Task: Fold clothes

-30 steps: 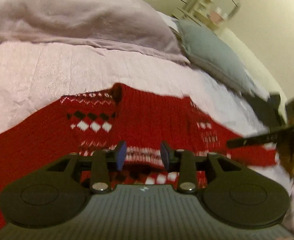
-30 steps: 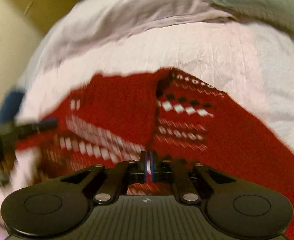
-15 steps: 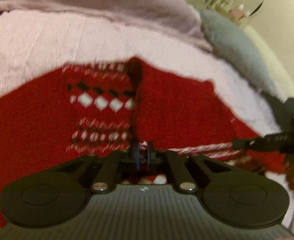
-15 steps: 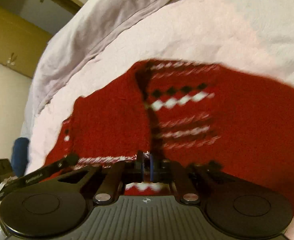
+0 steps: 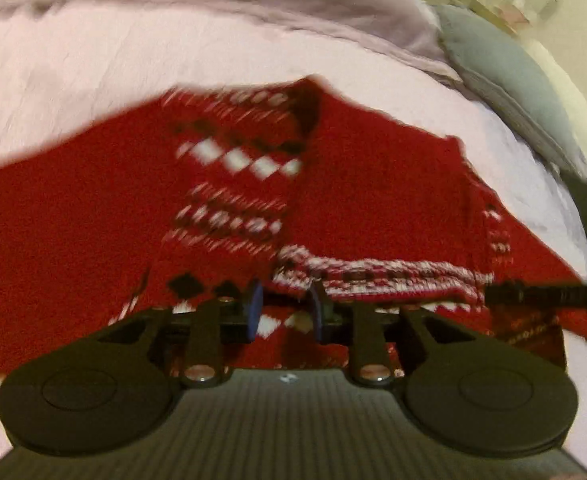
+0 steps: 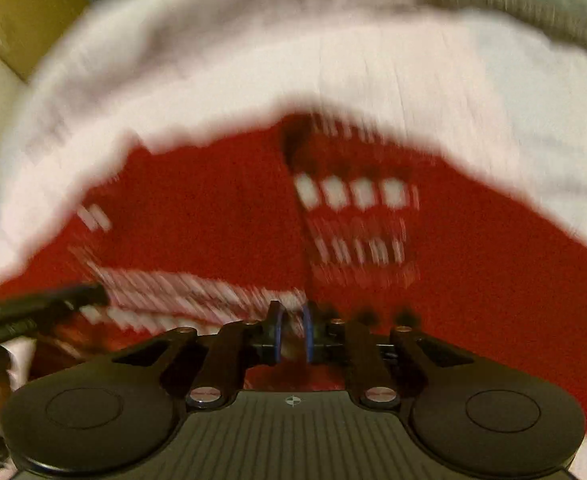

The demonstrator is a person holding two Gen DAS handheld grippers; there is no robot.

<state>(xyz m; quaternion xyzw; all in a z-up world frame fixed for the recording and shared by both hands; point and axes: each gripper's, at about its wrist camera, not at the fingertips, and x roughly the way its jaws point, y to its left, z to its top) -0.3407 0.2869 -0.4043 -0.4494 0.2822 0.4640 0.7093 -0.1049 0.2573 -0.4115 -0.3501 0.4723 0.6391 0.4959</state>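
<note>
My left gripper (image 5: 282, 307) and right gripper (image 6: 292, 334) are opening off the soft, floppy red patterned knit sweater's (image 5: 373, 184) banded hem, where I judge it grips best.

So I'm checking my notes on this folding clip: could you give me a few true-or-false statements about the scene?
1. The sweater is blue. False: it is red with white and black patterning.
2. It lies on a pale bed cover. True.
3. The left tongs are clamped flat together. False: their jaws are parted and opening.
4. A grey-green pillow lies beyond the sweater. True.
5. The right tongs point at a bare floor. False: they point at the sweater.
</note>
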